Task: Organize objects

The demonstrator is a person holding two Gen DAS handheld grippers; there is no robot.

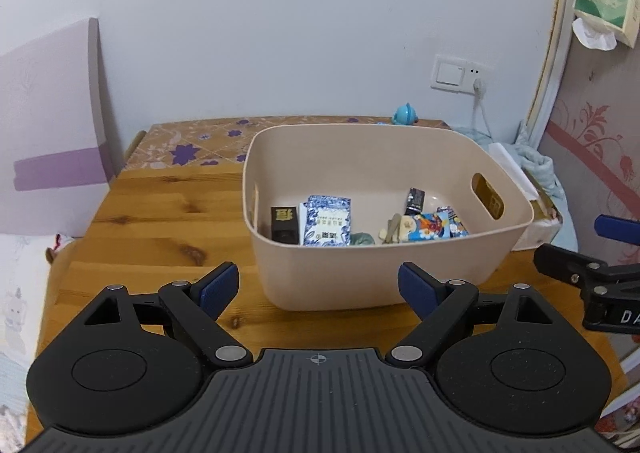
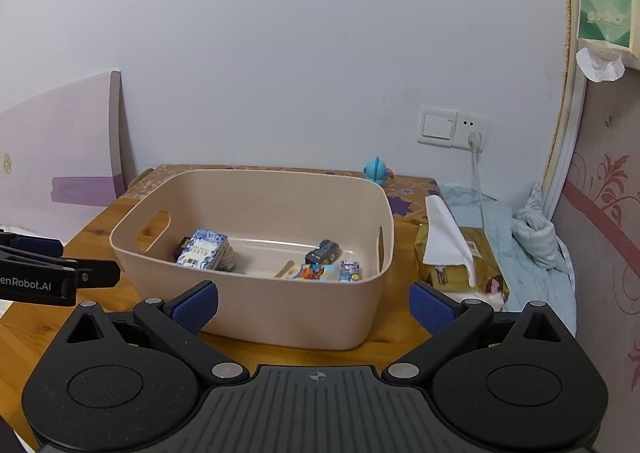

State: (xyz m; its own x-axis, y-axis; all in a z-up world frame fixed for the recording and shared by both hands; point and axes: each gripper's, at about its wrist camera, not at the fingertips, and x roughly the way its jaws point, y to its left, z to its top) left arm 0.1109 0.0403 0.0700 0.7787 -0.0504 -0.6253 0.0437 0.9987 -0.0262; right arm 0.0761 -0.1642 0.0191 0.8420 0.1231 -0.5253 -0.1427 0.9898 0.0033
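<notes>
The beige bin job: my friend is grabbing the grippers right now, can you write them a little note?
Left gripper: open, holding nothing, in front of the beige bin.
Right gripper: open, holding nothing, also in front of the bin.
Bin sits on the wooden table.
Done: blue-and-white box, small black box, colourful packet and dark packet lie inside.
Left: a blue toy behind the bin and a tissue pack beside it are outside; I can't tell if they belong in.

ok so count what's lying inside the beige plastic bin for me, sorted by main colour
Blue-and-white patterned box: 1
Black boxes: 2
Bright blue cartoon packets: 2
Tan wooden sticks: 1 bundle
Grey-green lump: 1
Total: 7 visible; others may be hidden.
</notes>
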